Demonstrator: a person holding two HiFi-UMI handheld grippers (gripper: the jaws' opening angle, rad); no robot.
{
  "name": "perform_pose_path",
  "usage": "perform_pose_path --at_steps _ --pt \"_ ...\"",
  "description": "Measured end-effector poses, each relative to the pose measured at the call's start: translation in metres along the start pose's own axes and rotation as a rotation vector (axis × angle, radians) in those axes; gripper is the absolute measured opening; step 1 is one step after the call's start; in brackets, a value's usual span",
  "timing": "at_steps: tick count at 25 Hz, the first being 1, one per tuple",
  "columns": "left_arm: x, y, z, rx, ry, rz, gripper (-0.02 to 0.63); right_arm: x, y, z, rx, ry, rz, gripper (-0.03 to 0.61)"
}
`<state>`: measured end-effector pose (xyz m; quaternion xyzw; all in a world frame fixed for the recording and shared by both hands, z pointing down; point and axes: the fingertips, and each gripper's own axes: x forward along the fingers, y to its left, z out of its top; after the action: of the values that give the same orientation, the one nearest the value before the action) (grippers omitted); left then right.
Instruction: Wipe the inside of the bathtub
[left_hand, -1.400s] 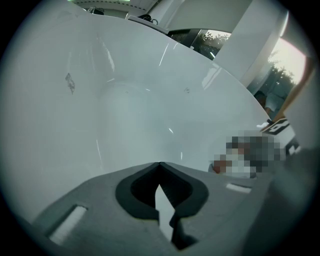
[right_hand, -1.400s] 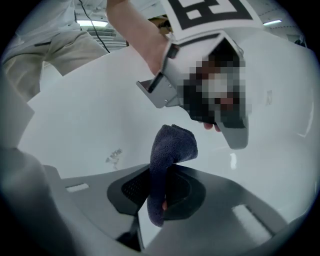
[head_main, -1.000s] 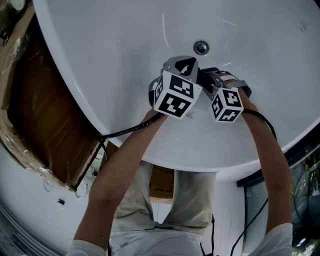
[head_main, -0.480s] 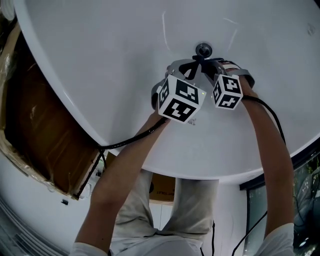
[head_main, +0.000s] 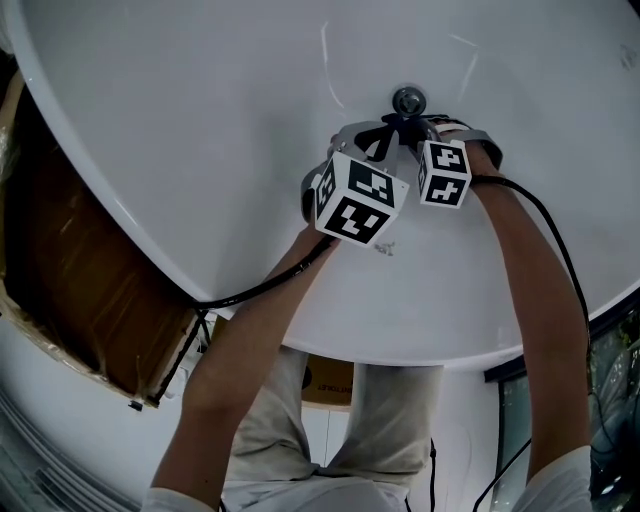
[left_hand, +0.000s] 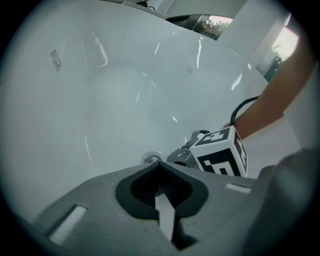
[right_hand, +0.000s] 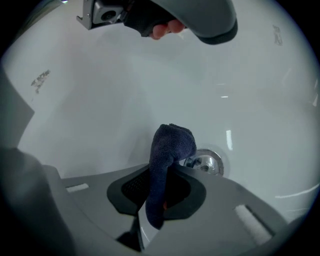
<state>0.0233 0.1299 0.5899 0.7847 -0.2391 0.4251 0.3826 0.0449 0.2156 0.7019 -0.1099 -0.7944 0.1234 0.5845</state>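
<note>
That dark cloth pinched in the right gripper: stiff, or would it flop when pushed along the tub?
Probably floppy: the cloth curls over beyond the right gripper. Likely light and plush, so it should drag softly across the bathtub.

In the centre of the right gripper view, the dark blue fuzzy cloth (right_hand: 170, 145) hides the left edge of the round metal drain (right_hand: 210, 163).

The white tub (head_main: 200, 100) is seen from above, its bare inner surface spread across the head view. A metal drain (head_main: 407, 99) is set in it at twelve o'clock. A faint smudge (right_hand: 40, 80) is seen at ten o'clock in the right gripper view.
</note>
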Motion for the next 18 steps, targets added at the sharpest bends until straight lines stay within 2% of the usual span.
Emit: perform_pose_path --at_steps 3,7,12,18 --pt "0.003 0.002 0.001 0.008 0.000 0.002 -0.002 0.005 -0.001 -0.003 0.045 0.003 0.006 0.054" --pt "0.003 0.012 0.003 -0.022 -0.007 0.023 -0.002 0.008 0.001 -0.002 0.093 -0.006 0.018 0.054" --pt "0.001 0.012 0.002 -0.014 -0.006 0.024 -0.002 0.009 0.016 -0.002 0.030 0.026 0.055 0.054" --pt "-0.001 0.001 0.003 -0.013 -0.002 0.011 -0.002 0.005 0.030 -0.001 0.039 0.026 0.098 0.054"
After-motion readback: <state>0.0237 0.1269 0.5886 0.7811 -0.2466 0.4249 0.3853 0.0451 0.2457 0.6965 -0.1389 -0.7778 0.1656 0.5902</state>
